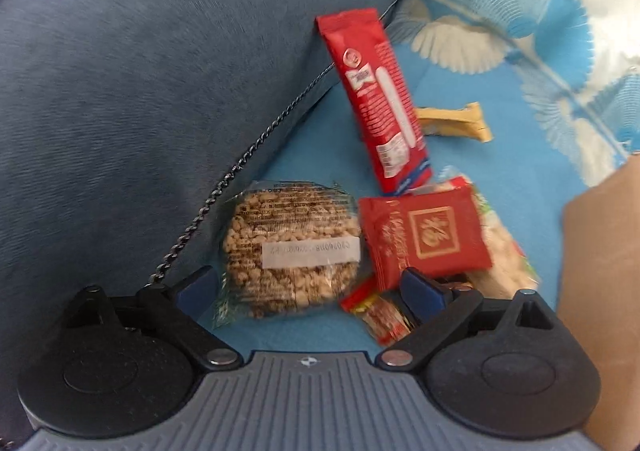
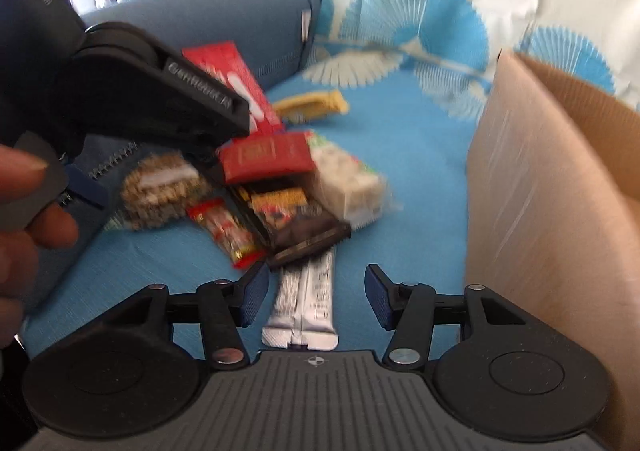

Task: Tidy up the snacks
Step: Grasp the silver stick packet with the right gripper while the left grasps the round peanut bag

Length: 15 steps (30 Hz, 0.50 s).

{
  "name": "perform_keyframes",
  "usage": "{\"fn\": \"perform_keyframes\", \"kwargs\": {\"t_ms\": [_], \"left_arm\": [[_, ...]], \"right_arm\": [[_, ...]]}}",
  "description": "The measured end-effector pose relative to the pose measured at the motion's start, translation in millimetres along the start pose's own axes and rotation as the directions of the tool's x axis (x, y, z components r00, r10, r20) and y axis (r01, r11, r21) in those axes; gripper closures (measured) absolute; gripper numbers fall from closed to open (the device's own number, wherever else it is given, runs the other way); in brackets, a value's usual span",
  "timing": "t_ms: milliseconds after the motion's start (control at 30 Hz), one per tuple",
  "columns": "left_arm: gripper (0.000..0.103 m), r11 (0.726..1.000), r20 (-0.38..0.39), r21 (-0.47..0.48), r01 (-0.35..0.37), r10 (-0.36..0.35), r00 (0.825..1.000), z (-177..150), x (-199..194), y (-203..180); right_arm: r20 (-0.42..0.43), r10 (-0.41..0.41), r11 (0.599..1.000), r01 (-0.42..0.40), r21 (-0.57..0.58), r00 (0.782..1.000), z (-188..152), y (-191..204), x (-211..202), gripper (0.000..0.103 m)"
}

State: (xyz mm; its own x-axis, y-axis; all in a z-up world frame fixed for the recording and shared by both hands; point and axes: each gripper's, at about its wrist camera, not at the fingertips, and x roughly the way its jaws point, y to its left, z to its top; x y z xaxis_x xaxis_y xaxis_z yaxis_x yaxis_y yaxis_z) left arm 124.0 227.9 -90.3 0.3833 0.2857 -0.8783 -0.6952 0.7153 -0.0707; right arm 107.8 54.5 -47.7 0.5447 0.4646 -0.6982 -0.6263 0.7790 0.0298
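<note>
Sorting is judged barely begun: every visible snack lies loose on the blue patterned cloth (image 2: 400, 155). Leftmost, by the cushion edge, the round puffed-grain cake (image 1: 290, 247) in clear film lies between the left hand-held gripper (image 1: 312, 287)'s wide-apart jaws, unclamped. Centre: glossy red packets (image 1: 424, 235). The right hand-held gripper (image 2: 316, 299), jaws apart, straddles a silver sachet (image 2: 306, 307). The corrugated cardboard box (image 2: 560, 187) stands at the right edge, its inside unseen.

left tool (image 1: 308, 291): jaws spread wide, nothing gripped, angled steeply down | right tool (image 2: 314, 297): jaws partly apart, pads press on nothing, tilted down | hand (image 2: 24, 211): at the left edge of the right wrist view, holds the left tool's handle
</note>
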Motion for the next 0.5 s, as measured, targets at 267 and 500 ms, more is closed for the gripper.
{"fn": "perform_keyframes", "kwargs": {"t_ms": [267, 500], "left_arm": [[0.025, 0.998, 0.009, -0.07, -0.011, 0.011, 1.0, 5, 9, 7], [0.067, 0.995, -0.01, 0.065, 0.076, -0.075, 0.997, 3, -22, 27]], "right_arm": [[0.011, 0.023, 0.999, -0.023, -0.042, 1.0, -7, 5, -2, 0.07], [0.016, 0.057, 0.995, -0.055, -0.084, 0.998, -14, 10, -22, 0.072]]}}
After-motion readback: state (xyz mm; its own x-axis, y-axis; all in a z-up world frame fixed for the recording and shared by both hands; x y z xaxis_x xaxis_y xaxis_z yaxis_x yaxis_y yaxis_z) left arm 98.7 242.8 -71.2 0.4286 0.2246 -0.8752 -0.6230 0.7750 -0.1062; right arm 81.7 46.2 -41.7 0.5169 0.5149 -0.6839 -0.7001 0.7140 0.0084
